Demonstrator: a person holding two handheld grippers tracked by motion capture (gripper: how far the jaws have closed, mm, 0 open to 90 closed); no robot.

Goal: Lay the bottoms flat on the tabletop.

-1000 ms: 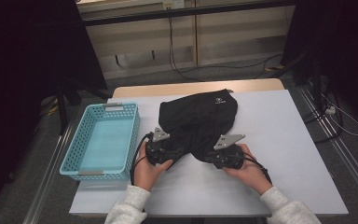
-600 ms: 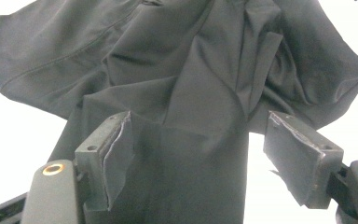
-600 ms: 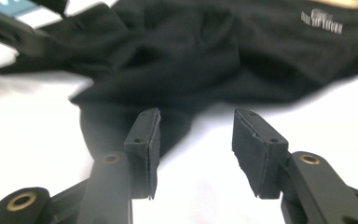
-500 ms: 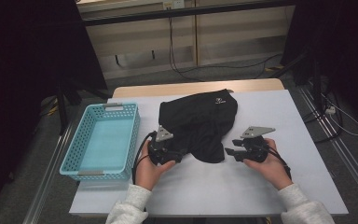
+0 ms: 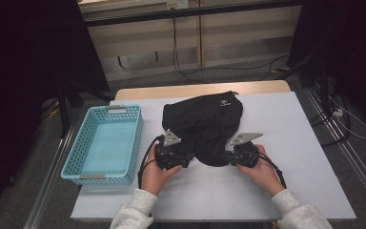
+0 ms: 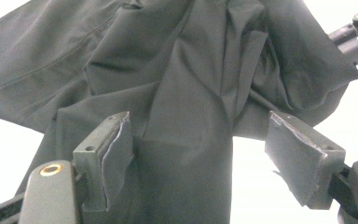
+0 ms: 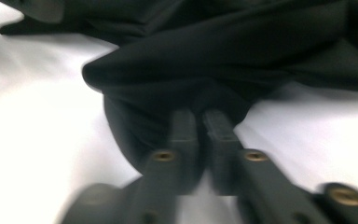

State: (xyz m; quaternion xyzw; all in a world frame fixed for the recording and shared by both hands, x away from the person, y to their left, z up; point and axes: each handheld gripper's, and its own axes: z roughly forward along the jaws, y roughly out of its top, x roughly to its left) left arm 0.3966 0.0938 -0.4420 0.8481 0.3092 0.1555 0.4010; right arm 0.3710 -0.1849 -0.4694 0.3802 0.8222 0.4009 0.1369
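A light-blue perforated plastic basket (image 5: 104, 145) sits far left. The left gripper (image 6: 200, 158) gapes wide around the crumpled black fabric garment (image 5: 205, 126) (mid-table, unpinched); the right gripper (image 7: 199, 122), jaws just closed, pinches its near edge.

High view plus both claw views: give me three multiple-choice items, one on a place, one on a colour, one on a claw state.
1. Where does the light blue perforated plastic basket stand relative to the black fabric garment?
A. to its left
B. to its right
C. on top of it

2. What colour is the garment?
A. red
B. black
C. yellow

3. How do the jaws of the left claw stand?
A. clamped tight on the basket rim
B. apart, with cloth between them
C. holding a cable

Key: 1 A, the high view shows the basket at the table's left side, clear of the garment. 2 B, it looks black in all three views. 3 B, the left claw view shows both pads wide apart with cloth lying between.
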